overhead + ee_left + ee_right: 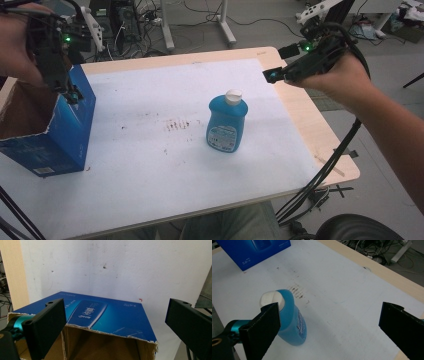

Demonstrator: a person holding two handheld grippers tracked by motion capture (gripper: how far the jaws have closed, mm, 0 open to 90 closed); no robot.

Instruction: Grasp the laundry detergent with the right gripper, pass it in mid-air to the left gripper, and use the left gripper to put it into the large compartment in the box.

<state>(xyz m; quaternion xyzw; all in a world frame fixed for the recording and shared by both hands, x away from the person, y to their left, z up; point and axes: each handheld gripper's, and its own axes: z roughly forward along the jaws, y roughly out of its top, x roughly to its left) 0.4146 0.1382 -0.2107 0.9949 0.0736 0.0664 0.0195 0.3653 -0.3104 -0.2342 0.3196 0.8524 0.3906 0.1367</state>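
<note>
Blue bottle (227,124) (one), one blue box (64,131), two tongs, left (113,322) and right (329,327), both wide.

blue box (65,135) cut off at the left edge; bottle (289,320) partly behind a jaw

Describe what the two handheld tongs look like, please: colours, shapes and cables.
Both tongs, left and right, have two flat, black, rectangular jaws with small holes, and a teal part near the base. In the high view each body is black with a green light, and black cables trail from the right one.
</note>
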